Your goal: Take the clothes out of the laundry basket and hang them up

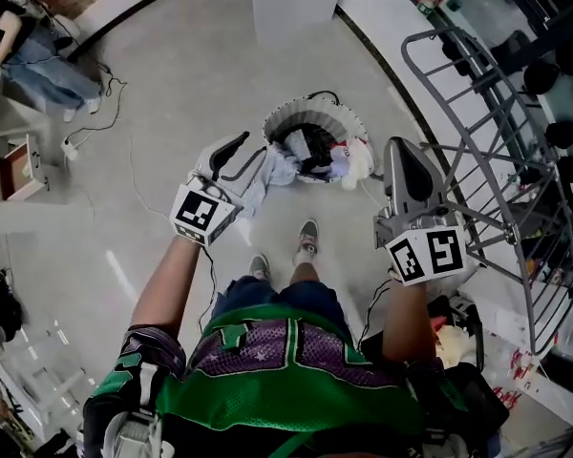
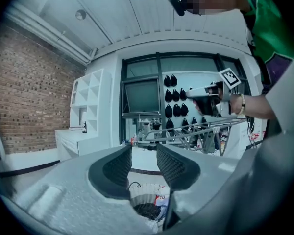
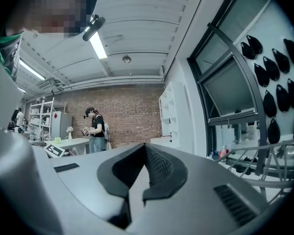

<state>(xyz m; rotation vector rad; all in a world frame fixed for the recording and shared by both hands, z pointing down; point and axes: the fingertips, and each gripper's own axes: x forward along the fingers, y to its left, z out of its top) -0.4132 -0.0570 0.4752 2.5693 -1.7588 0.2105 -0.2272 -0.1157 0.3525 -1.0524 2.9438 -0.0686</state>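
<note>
Two padded jaws of the left gripper [image 2: 143, 156] are spread wide, and nothing is pinched between them. Through the gap, the laundry basket [image 2: 146, 196] is seen lower down and farther off. The right gripper [image 3: 145, 153] is pressed together, with nothing caught between its pads.

In the head view, the left gripper is held near the basket's near rim, close to a pale garment [image 1: 272, 172] that is draped over that rim. The basket is stood on the floor [image 1: 172, 93] ahead of the person's shoes [image 1: 308, 238], and mixed clothes [image 1: 315, 149] are heaped inside it. The right gripper is held apart from the basket, just beside the grey drying rack [image 1: 497, 151]. Farther off, a second person [image 3: 94, 129] is seen standing by a table before a brick wall [image 3: 132, 114].
</note>
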